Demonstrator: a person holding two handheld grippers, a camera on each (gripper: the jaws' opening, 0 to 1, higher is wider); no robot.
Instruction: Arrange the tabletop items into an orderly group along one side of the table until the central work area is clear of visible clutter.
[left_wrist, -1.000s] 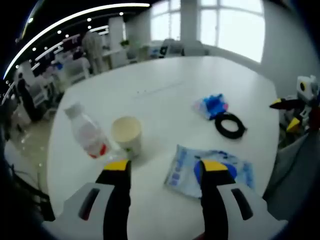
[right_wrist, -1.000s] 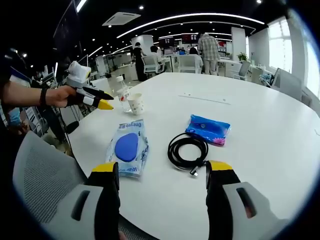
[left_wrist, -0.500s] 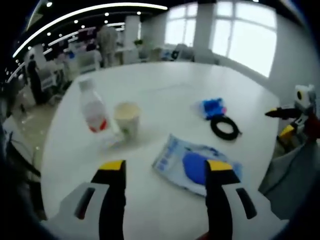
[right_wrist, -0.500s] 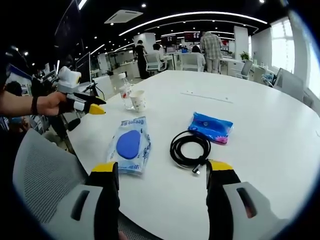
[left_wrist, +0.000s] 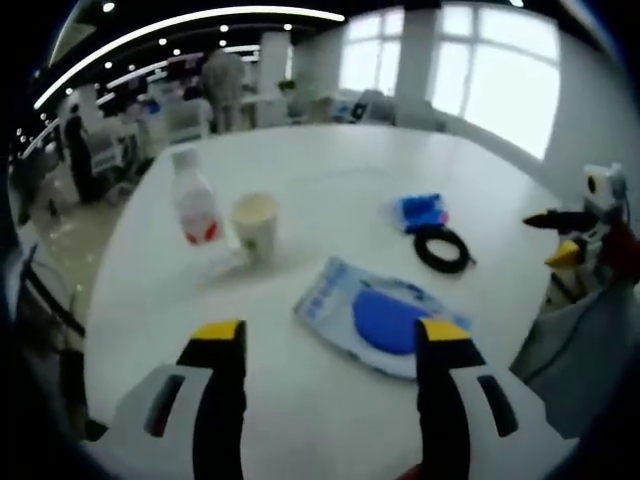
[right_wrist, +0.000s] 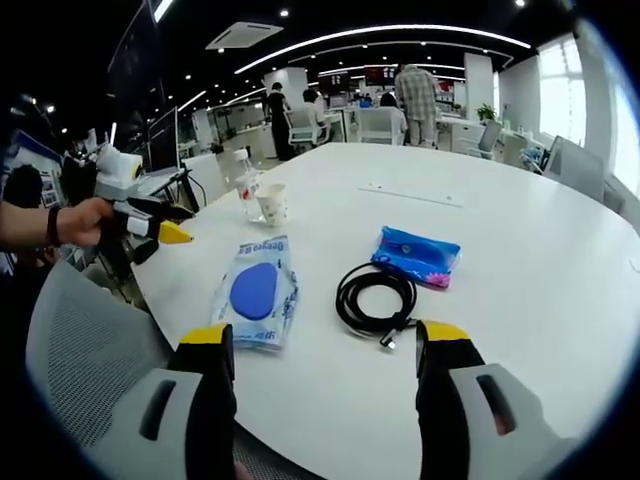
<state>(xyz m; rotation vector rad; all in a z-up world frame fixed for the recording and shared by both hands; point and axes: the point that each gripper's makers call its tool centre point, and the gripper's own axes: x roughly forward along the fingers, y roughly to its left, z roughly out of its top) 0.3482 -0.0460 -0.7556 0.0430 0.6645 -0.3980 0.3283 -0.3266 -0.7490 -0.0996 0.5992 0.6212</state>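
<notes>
My left gripper (left_wrist: 331, 335) hangs above the near edge of the white table (left_wrist: 330, 200), its yellow-tipped jaws spread wide with nothing between them. Just beyond the tips lies the wipes pack (left_wrist: 372, 320), flat on the table, pale blue with a dark blue oval lid; it sits between the jaws' lines, nearer the right one. Further out and to the left stand the paper cup (left_wrist: 254, 225) and the clear bottle (left_wrist: 197, 208) with a red label, close beside each other, both upright. Off to the right, past the wipes, the coiled black cable (left_wrist: 440, 249) lies just beside the small blue packet (left_wrist: 422, 211).

My right gripper (right_wrist: 326, 348) is also spread open and empty, held over the table's edge by the grey mesh chair (right_wrist: 85, 350). In the right gripper view, the cable (right_wrist: 374, 300) lies straight ahead of the jaws, the wipes pack (right_wrist: 255, 296) just left of it, the blue packet (right_wrist: 414, 256) just behind the cable. The cup (right_wrist: 271, 203) and bottle (right_wrist: 248, 186) stand well beyond, toward the far left edge. My left hand (right_wrist: 85, 221) shows at that side, holding the other gripper off the table.
</notes>
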